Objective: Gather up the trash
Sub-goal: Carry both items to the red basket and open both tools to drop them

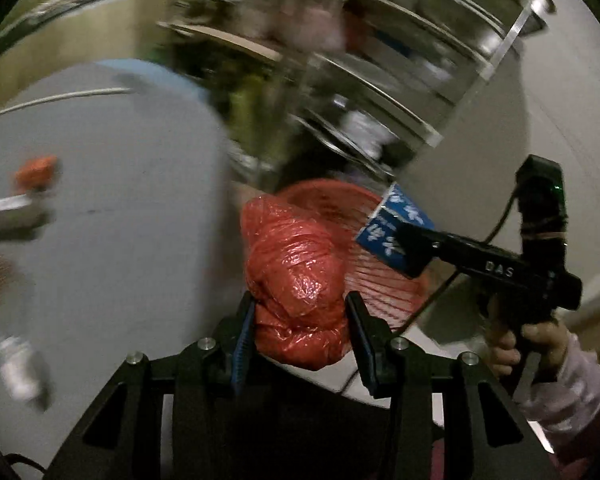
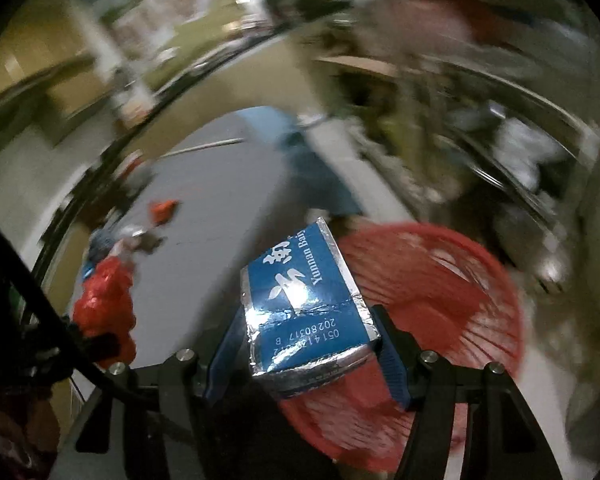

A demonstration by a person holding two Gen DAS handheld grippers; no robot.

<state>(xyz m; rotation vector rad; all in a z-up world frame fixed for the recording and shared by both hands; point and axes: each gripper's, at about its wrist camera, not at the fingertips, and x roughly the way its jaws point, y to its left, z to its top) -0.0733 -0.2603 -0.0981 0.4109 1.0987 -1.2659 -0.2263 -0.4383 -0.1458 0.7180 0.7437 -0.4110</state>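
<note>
My left gripper (image 1: 300, 312) is shut on a crumpled red plastic bag (image 1: 296, 272) and holds it at the near edge of a red basket (image 1: 384, 280). My right gripper (image 2: 304, 328) is shut on a blue and silver box (image 2: 304, 304) marked "Yunnan", held over the red basket (image 2: 452, 292). In the left wrist view the right gripper (image 1: 410, 248) holds the blue box (image 1: 396, 226) above the basket's right side. In the right wrist view the red bag (image 2: 106, 300) shows at the left in the left gripper.
A grey table top (image 1: 112, 216) lies to the left with a small orange item (image 1: 36, 170) and other blurred litter (image 2: 140, 236) on it. Metal shelving (image 1: 400, 80) stands behind the basket. Both views are blurred.
</note>
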